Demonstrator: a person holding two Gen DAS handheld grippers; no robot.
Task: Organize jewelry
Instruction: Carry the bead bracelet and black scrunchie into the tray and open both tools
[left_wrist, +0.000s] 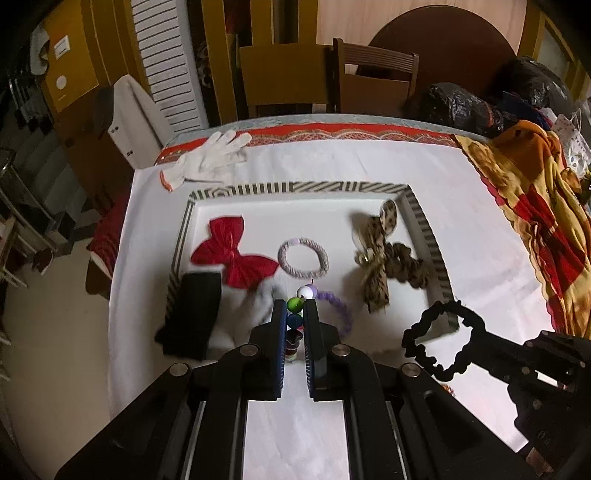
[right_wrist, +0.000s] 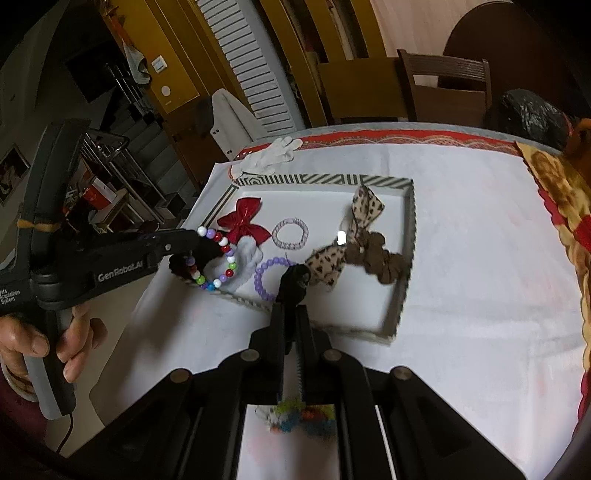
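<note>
My left gripper (left_wrist: 295, 306) is shut on a multicoloured bead bracelet (left_wrist: 297, 304), which hangs from it over the near left corner of the striped tray (right_wrist: 406, 221) in the right wrist view (right_wrist: 216, 258). My right gripper (right_wrist: 291, 308) is shut on a black scrunchie (right_wrist: 293, 282), seen as a loop (left_wrist: 441, 341) over the tray's near right corner in the left wrist view. In the tray (left_wrist: 295, 186) lie a red bow (left_wrist: 234, 253), a grey braided band (left_wrist: 303, 257), a purple bead bracelet (left_wrist: 341, 308), a leopard bow with a brown scrunchie (left_wrist: 384, 254) and a black cloth (left_wrist: 194, 314).
A white glove (left_wrist: 208, 158) lies beyond the tray on the white cloth. An orange and red blanket (left_wrist: 535, 206) covers the table's right side. A colourful spiky item (right_wrist: 299, 417) lies on the cloth under my right gripper. Chairs stand behind the table.
</note>
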